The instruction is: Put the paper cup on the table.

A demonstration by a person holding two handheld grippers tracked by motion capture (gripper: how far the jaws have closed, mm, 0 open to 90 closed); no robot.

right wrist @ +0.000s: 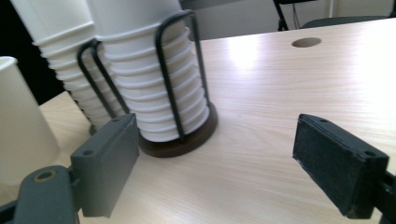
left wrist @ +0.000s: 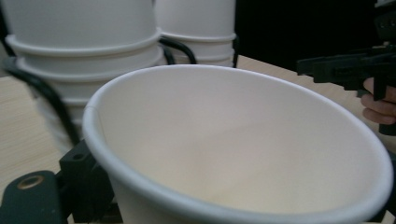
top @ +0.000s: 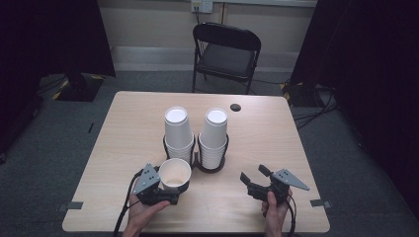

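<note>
Two stacks of upturned white paper cups (top: 178, 131) (top: 214, 133) stand in a black wire holder (top: 211, 167) at the table's middle. In front of the left stack, my left gripper (top: 175, 185) is shut on a single upright paper cup (top: 175, 174), whose wide mouth (left wrist: 243, 154) faces the left gripper view; one black pad (left wrist: 84, 186) presses its wall. My right gripper (top: 254, 174) hovers near the front right of the holder, open and holding nothing. In the right gripper view its pads (right wrist: 105, 163) stand wide apart, pointing at the holder's brown base (right wrist: 187, 140) and the nearer stack (right wrist: 144, 70).
The wooden table (top: 267, 133) has a round cable hole (top: 235, 107) at the back. A black folding chair (top: 225, 54) stands behind it. Bare tabletop lies to the right of the holder. Dark curtains flank the room, and cables run on the floor at right.
</note>
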